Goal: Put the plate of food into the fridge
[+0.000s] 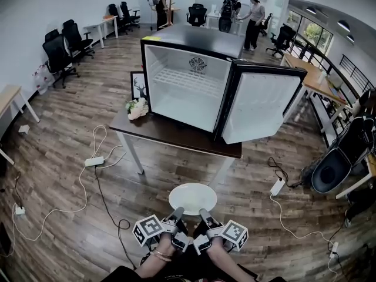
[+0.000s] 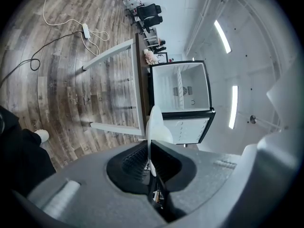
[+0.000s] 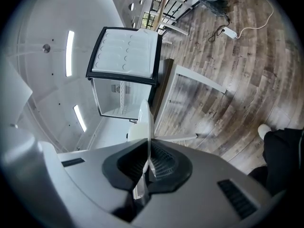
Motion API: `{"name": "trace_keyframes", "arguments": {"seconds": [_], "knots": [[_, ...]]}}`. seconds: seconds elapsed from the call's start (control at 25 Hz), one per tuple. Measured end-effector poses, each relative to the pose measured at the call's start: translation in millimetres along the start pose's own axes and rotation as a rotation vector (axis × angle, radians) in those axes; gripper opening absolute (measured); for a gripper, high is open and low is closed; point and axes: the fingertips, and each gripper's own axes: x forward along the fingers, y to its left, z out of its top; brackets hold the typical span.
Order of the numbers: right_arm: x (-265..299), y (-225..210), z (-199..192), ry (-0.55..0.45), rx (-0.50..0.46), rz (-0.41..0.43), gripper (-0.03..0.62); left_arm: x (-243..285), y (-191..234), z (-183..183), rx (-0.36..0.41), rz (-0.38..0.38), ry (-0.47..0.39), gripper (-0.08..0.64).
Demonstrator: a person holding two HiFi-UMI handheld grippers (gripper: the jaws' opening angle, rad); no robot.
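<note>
**Two grippers hold a white plate, facing the open fridge**

The plate [image 1: 192, 198] looks hard, smooth and easy to break, and it is probably light. I can see no food on it. The left gripper [image 1: 177, 212] and right gripper [image 1: 203, 214] sit side by side, each clamped tight on the thin near rim. Both reach forward and tip down a little. The fridge [image 1: 194, 40] is far off on the table [image 1: 176, 135].

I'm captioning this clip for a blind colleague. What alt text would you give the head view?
The left gripper and the right gripper each clamp the near rim of a white plate above a wood floor. Ahead, a small fridge stands on a dark table, its door swung open to the right, white interior showing.
</note>
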Motion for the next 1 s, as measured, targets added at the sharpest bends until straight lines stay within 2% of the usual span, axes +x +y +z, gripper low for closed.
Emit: {"name": "trace_keyframes", "arguments": {"seconds": [0.4, 0.52, 1.0], "knots": [[10, -9, 27, 0.037, 0.002, -0.013, 0.026, 28, 3, -6, -0.018, 0.018, -0.029, 0.020], [16, -11, 32, 0.049, -0.003, -0.022, 0.026, 34, 5, -3, -0.045, 0.025, -0.043, 0.020], [70, 5, 42, 0.069, 0.012, -0.014, 0.026, 61, -3, 44, -0.040, 0.022, -0.075, 0.020]]}}
